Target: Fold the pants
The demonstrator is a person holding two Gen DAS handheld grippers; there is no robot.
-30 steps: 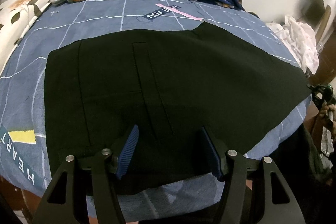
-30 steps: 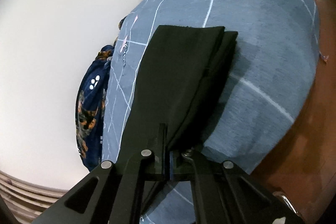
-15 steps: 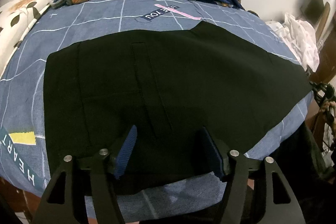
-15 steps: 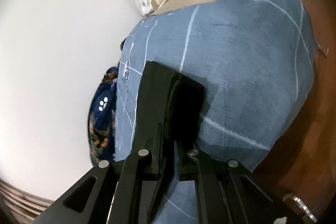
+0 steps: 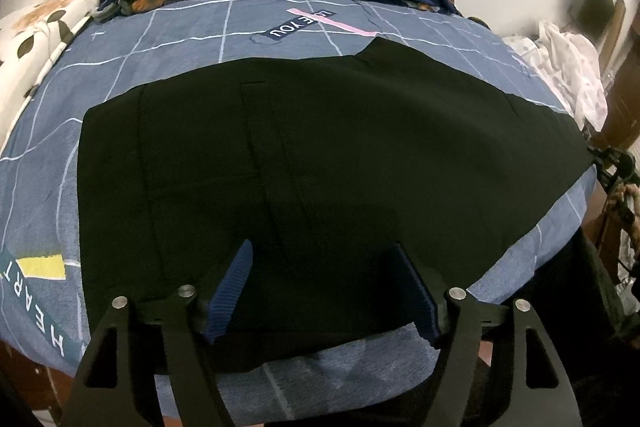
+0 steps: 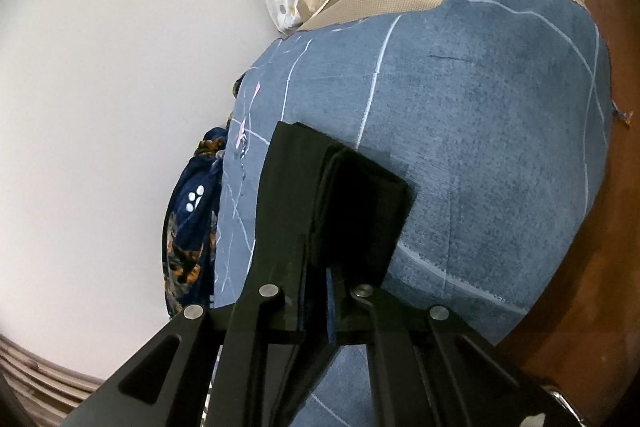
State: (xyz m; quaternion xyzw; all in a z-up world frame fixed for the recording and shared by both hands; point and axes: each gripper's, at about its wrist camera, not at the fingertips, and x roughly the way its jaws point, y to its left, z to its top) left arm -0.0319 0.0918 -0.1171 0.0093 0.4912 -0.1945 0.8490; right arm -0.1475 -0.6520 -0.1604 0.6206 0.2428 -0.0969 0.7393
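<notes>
Left gripper [image 5: 324, 287]: jaws opening, spread over the black fabric pants [image 5: 320, 155], nothing pinched
Right gripper [image 6: 320, 267]: jaws pressed on the pants' folded leg end [image 6: 352, 199]; pads hidden
Pants: flat on blue grid-patterned bedsheet [image 5: 180, 39]

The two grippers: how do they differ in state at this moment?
The left gripper is opening, its fingers apart above the black pants and pressing nothing; the right gripper is shut on the pants' folded end. The left looks down on flat cloth; the right lifts a doubled layer. Both are black with blue pads.
</notes>
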